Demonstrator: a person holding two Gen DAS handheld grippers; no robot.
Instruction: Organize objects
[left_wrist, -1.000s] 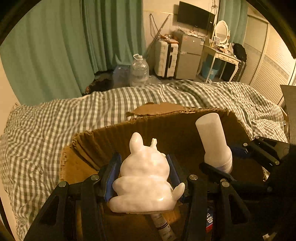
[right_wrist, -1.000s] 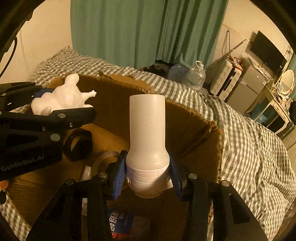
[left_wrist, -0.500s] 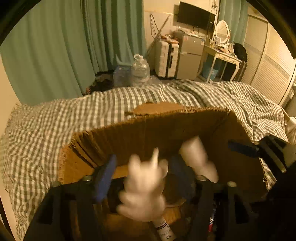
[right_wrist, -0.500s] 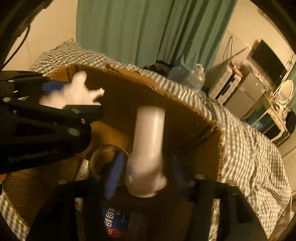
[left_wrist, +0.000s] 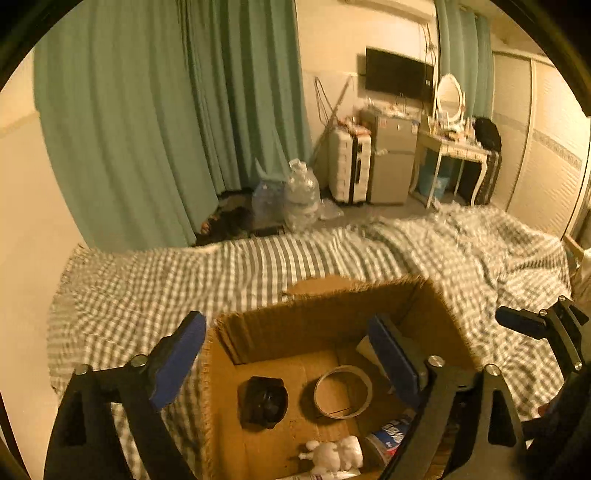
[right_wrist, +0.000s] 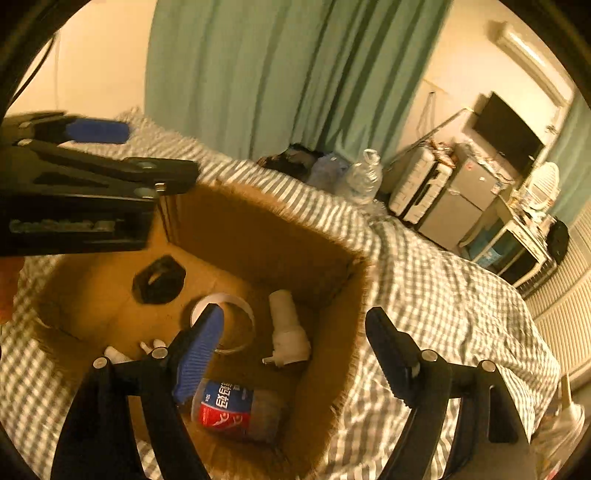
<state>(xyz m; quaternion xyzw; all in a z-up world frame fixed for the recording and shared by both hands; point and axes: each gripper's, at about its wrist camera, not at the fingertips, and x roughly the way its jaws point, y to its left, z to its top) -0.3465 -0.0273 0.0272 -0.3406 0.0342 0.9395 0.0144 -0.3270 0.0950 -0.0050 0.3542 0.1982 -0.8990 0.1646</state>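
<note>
An open cardboard box (left_wrist: 317, 317) (right_wrist: 258, 236) stands on the checked bed. On its floor lie a white rabbit figure (left_wrist: 334, 452), a white bottle-shaped piece (right_wrist: 286, 326), a tape ring (left_wrist: 342, 391) (right_wrist: 240, 317), a black object (left_wrist: 263, 401) (right_wrist: 159, 279) and a cola bottle (right_wrist: 236, 408). My left gripper (left_wrist: 288, 354) is open and empty above the box. My right gripper (right_wrist: 295, 354) is open and empty above the box's right part. The left gripper also shows in the right wrist view (right_wrist: 99, 173).
The checked bedspread (left_wrist: 184, 273) lies around the box. Green curtains (left_wrist: 166, 110), water jugs (left_wrist: 301, 192), a suitcase (left_wrist: 349, 170), a small fridge (left_wrist: 391, 158) and a dressing table (left_wrist: 454, 147) stand beyond the bed.
Both grippers have opened and risen. The rabbit figure and the white bottle-shaped piece have dropped out of them into the box.
</note>
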